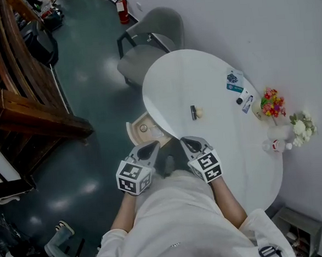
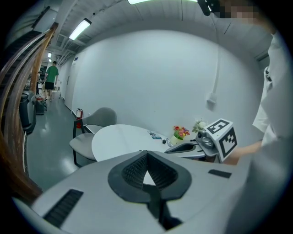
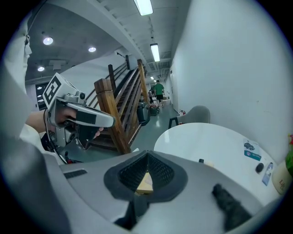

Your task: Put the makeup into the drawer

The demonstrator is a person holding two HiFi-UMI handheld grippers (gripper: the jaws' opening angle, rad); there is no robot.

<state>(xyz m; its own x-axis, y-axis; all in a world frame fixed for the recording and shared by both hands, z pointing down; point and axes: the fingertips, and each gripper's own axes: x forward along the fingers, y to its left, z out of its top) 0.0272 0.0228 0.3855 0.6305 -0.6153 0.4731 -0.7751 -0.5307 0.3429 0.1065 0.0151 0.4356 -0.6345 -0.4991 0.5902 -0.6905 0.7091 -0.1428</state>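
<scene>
On the white oval table [image 1: 201, 73] lie a small black makeup stick [image 1: 193, 112] and a beige round piece [image 1: 199, 112] side by side. An open wooden drawer [image 1: 135, 133] juts from the table's left edge, with a small round item [image 1: 143, 128] inside. My left gripper [image 1: 150, 148] and right gripper [image 1: 192, 144] hover close together in front of the table, near the drawer, both shut and empty. In the right gripper view the black stick [image 3: 201, 161] lies beyond my shut right gripper [image 3: 147, 157]. In the left gripper view my left gripper [image 2: 146, 155] is shut.
A blue card [image 1: 234, 78], a small dark cap [image 1: 239, 100], a white tube [image 1: 247, 100], flower pots [image 1: 272, 103] and a bottle [image 1: 275, 144] line the table's right side. A grey chair [image 1: 149, 41] stands behind it. Wooden stairs [image 1: 27, 107] rise at left.
</scene>
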